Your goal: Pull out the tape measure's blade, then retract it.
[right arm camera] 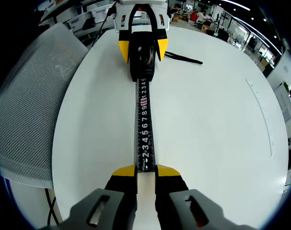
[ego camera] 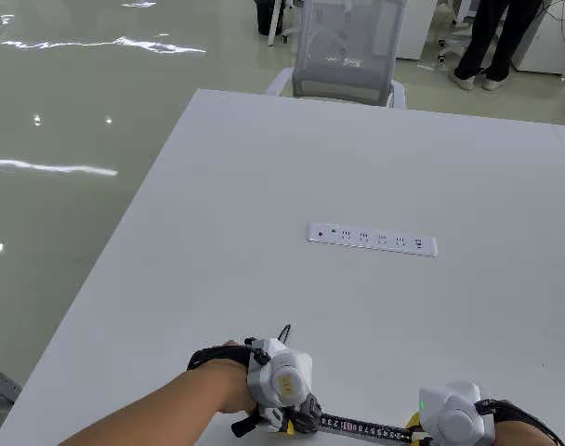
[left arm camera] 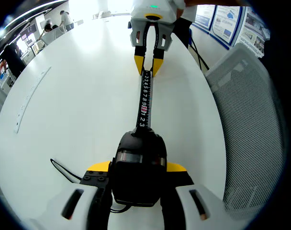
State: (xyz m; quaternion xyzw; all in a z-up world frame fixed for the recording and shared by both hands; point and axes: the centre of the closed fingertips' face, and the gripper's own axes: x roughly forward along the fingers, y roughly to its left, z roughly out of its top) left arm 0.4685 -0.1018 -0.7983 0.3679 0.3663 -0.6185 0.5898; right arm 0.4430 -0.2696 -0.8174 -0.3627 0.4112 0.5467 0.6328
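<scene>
White table (ego camera: 264, 186): tape measure (ego camera: 308, 415) part-extended, held at both ends.
Left gripper (left arm camera: 138, 167) clamps its case (left arm camera: 138, 153); right gripper (right arm camera: 145, 172) pinches the blade (right arm camera: 144, 129) tip. A slip there would likely whip the blade back.

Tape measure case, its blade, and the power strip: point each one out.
Tape measure case (left arm camera: 138, 165): left gripper view, top of the black housing.
Blade (right arm camera: 144, 129): right gripper view, numbered middle stretch.
Power strip (ego camera: 372, 240): head view, middle of its white face.
</scene>
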